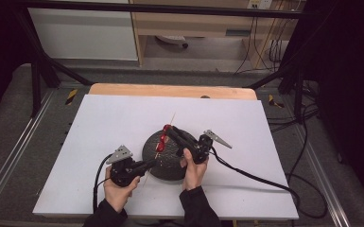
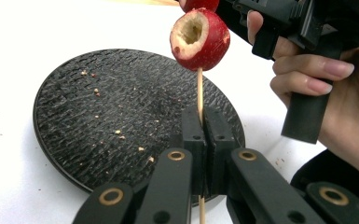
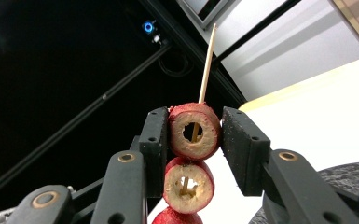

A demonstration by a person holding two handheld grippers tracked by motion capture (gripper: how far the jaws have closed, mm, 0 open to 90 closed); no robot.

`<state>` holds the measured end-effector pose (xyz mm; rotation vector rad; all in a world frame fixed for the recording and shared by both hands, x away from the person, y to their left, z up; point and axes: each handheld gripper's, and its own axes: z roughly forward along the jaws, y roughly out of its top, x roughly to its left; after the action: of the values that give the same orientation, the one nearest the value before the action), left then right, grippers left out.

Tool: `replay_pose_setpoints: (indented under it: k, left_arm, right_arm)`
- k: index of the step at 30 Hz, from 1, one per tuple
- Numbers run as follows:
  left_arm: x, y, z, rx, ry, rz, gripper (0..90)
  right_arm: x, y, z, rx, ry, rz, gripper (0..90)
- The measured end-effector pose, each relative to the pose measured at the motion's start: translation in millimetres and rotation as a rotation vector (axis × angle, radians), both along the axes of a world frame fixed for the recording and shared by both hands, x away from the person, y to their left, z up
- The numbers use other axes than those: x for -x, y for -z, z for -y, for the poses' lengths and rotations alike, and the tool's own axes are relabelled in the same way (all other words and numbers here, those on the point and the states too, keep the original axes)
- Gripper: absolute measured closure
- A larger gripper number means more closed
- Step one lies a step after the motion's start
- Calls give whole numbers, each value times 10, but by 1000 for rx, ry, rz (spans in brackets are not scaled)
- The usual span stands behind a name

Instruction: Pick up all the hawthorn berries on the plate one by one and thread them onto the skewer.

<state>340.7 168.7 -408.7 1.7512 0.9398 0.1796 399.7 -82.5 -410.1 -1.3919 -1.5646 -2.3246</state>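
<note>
Hawthorn rings (image 3: 195, 131) are going onto the skewer (image 2: 199, 93), and I judge the threading step is on. My left gripper (image 2: 200, 123) pinches the stick's lower end, jaws clamped shut. My right gripper (image 3: 196, 140) straddles the top ring: the left pad touches, the right stands just off. Next, ease away without tilting the stick above the black plate (image 2: 74, 121).

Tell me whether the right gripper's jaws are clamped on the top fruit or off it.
Mostly off. In the right gripper view the right gripper straddles the top fruit: the left jaw touches it, the right jaw stands apart with a gap. The skewer runs through it.
</note>
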Motion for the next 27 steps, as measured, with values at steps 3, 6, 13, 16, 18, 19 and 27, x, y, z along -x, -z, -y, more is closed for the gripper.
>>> replay_pose_setpoints:
  k: [3,6,13,16,18,19,27]
  left_arm:
    - [0,-11,-48,-13,1,12,880]
    - [0,-15,-94,-21,-2,17,880]
    - [0,11,-161,-51,2,13,879]
    - [-1,30,-176,-64,7,3,878]
    - [-1,42,-189,-72,9,1,878]
    - [0,45,-194,-76,8,-1,878]
    - [8,33,-250,-109,14,-8,877]
  right_arm:
    - [7,-51,34,47,-4,12,531]
    - [9,-120,82,110,-15,23,451]
    - [0,-199,201,328,-75,19,239]
    - [-12,-163,274,417,-107,-2,178]
    - [-15,-137,321,472,-119,-11,142]
    - [-17,-127,346,502,-126,-19,126]
    - [4,-16,602,699,-148,-65,40]
